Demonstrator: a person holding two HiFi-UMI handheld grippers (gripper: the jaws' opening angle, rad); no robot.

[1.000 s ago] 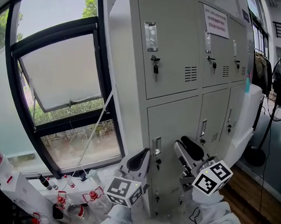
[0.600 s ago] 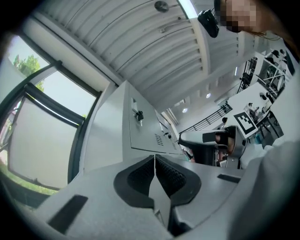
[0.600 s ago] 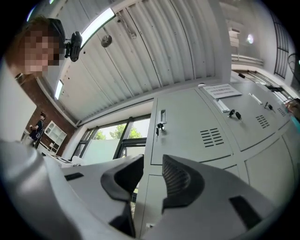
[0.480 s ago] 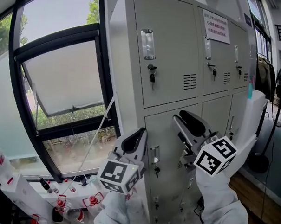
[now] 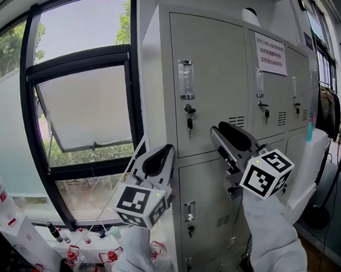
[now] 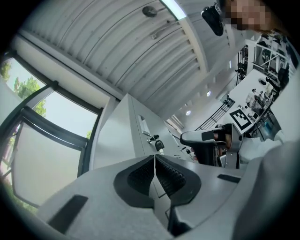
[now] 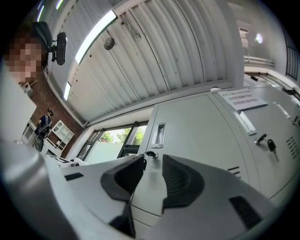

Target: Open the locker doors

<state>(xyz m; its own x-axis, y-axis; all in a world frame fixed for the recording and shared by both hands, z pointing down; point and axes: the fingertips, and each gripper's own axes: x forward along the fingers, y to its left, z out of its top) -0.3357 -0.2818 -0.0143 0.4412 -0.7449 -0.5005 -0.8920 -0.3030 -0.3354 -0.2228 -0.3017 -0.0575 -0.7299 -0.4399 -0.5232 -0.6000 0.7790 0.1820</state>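
The locker cabinet (image 5: pixel 156 75) stands just beside the window (image 5: pixel 84 106), and every door in view is shut. At the cabinet's left edge, the top-row door (image 5: pixel 218 67) has a recessed slot (image 5: pixel 186 80) near its own left edge. Just below the slot a key (image 5: pixel 189 112) sits in the lock. The lower door (image 5: pixel 213 202) under it repeats these fittings.

The left hand-held gripper (image 5: pixel 158 160) hangs before the cabinet's left edge, its jaws pressed together on nothing. The right hand-held gripper (image 5: pixel 221 132) is raised in front of the top-row door. Its jaws are parted, with only the door face showing between them, and they touch nothing.

These look like thin sheet-steel doors: light, stiff, and probably hinged on the right. The smooth painted faces offer no purchase, so the key head or the lip of the slot is the place to pinch. The key is small and could slip or bend, so it likely wants a gentle turn and then a straight pull.
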